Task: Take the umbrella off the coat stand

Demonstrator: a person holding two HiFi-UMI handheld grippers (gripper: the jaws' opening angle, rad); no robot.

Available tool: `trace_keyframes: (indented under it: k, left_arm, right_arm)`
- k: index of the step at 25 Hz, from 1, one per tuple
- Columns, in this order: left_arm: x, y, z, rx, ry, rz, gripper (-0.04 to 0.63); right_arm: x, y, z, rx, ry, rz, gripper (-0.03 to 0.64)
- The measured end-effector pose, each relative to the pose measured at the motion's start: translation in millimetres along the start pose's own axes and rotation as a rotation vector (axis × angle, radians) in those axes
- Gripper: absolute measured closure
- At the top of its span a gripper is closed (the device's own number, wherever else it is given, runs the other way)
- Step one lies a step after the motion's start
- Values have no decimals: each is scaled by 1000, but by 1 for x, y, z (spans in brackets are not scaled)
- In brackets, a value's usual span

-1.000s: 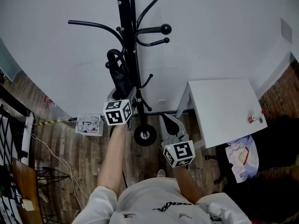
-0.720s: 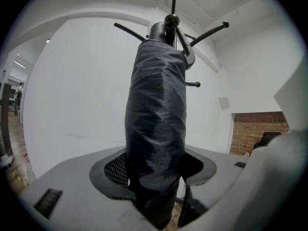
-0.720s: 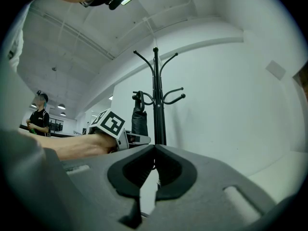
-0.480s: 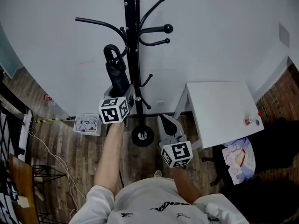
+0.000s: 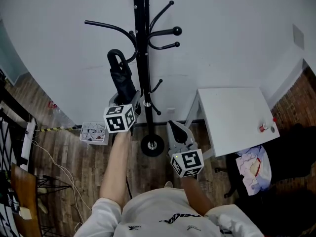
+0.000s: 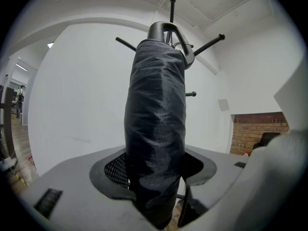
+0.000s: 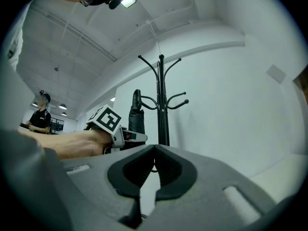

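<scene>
A folded black umbrella (image 5: 121, 80) stands upright just left of the black coat stand (image 5: 143, 58). Its curved handle (image 5: 114, 58) sits beside a lower hook, and I cannot tell whether it still hangs there. My left gripper (image 5: 128, 102) is shut on the umbrella's body. In the left gripper view the umbrella (image 6: 156, 124) fills the space between the pads (image 6: 111, 170), with its handle (image 6: 166, 30) on top. My right gripper (image 5: 177, 132) hangs lower, right of the stand's base, and its jaws meet, empty. From the right gripper (image 7: 154, 153) view I see the stand (image 7: 161, 100) and umbrella (image 7: 136, 114) ahead.
The stand's round base (image 5: 152, 144) rests on a wooden floor. A white table (image 5: 232, 117) stands to the right against the white wall. A small basket of papers (image 5: 94, 132) sits left of the base. Cables (image 5: 54, 164) trail across the floor at left. A person (image 7: 41, 114) stands far off.
My left gripper has lifted the umbrella slightly and shifted it left, away from the pole. The right gripper has barely moved.
</scene>
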State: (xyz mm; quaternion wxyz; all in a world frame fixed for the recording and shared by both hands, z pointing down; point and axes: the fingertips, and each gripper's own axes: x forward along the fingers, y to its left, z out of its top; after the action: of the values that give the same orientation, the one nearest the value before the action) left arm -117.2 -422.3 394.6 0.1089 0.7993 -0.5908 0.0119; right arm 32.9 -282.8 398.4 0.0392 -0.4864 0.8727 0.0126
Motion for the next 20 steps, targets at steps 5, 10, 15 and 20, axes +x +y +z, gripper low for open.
trace_keyframes:
  k: [5, 10, 15, 20]
  left_arm:
    - [-12, -9, -3, 33, 1, 2, 333]
    - [-26, -17, -5, 31, -25, -2, 333]
    - [-39, -24, -7, 21, -43, -10, 333]
    - [-58, -33, -8, 20, -67, -18, 333]
  right_arm:
    - [-6, 5, 2, 6, -3, 0, 624]
    - [-13, 11, 2, 0, 2, -8, 624]
    - [-17, 12, 0, -7, 13, -20, 624]
    - [-22, 15, -2, -10, 20, -28, 624]
